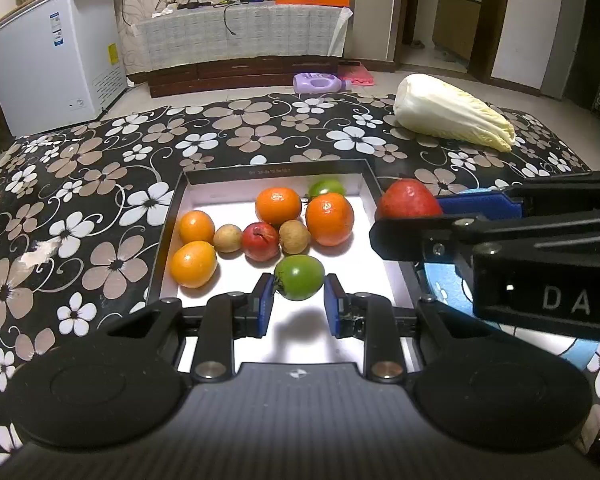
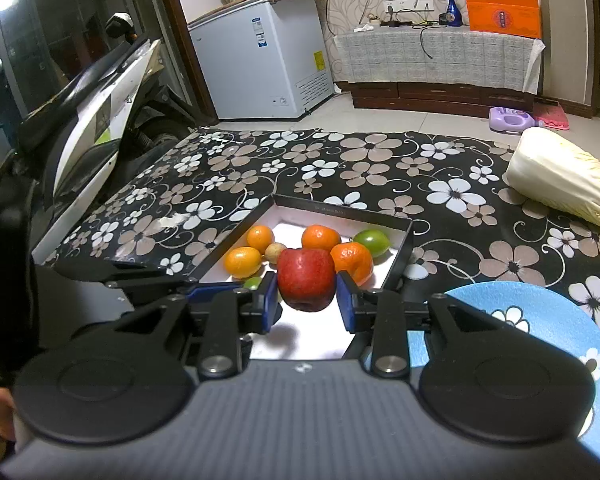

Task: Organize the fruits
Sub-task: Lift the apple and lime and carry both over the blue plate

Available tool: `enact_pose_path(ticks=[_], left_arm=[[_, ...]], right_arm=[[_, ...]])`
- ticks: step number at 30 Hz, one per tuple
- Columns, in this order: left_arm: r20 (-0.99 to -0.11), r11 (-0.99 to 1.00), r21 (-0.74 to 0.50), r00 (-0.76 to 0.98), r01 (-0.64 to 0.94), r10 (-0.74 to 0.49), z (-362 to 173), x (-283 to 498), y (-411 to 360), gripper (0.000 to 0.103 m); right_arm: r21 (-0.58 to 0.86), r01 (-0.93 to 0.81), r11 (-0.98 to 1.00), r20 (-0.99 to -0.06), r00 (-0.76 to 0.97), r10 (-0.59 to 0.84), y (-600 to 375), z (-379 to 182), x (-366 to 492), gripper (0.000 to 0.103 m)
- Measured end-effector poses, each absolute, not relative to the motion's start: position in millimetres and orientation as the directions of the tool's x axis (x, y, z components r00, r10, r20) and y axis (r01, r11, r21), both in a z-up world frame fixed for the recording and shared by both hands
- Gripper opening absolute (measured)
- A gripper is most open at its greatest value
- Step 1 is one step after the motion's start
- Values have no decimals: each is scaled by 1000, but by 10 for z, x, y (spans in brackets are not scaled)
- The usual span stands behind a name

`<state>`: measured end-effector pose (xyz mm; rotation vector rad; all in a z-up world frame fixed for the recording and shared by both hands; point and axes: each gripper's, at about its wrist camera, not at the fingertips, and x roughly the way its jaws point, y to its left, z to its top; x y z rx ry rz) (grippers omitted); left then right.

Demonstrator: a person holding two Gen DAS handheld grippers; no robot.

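Note:
A shallow black-rimmed white box [image 1: 172, 216] [image 2: 406, 248] holds several oranges [image 1: 329, 219], two brown longans, a small red fruit [image 1: 261, 241] and a green fruit [image 1: 326, 187]. My left gripper [image 1: 299, 302] is shut on a green tomato [image 1: 300, 282] above the box's near part. My right gripper [image 2: 307, 302] is shut on a red apple [image 2: 306, 279] and holds it over the box's right edge; the apple also shows in the left wrist view [image 1: 408, 200]. A blue flowered plate [image 2: 540, 312] lies right of the box.
A napa cabbage [image 1: 452, 112] [image 2: 564, 182] lies at the far right of the flowered tablecloth [image 1: 100, 168]. A white freezer [image 1: 48, 56] and a scooter [image 2: 92, 120] stand beyond the table's left. A purple bottle [image 1: 320, 82] lies on the floor.

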<state>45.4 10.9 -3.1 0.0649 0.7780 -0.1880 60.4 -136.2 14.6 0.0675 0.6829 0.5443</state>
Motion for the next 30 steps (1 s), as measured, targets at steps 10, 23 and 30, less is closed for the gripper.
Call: enact_pose_path(ticks=[10, 23, 30], left_arm=[[-696, 979, -19, 700, 204, -159, 6, 437, 19, 32], [-683, 959, -44, 692, 279, -233, 40, 370, -342, 32], [-687, 943, -52, 674, 328, -272, 7, 328, -648, 32]], right_arm=[[234, -449, 862, -579, 648, 495, -1413, 161, 583, 35], [240, -397, 886, -569, 682, 460, -1724, 190, 542, 35], [231, -358, 905, -585, 692, 424, -1948, 151, 497, 35]])
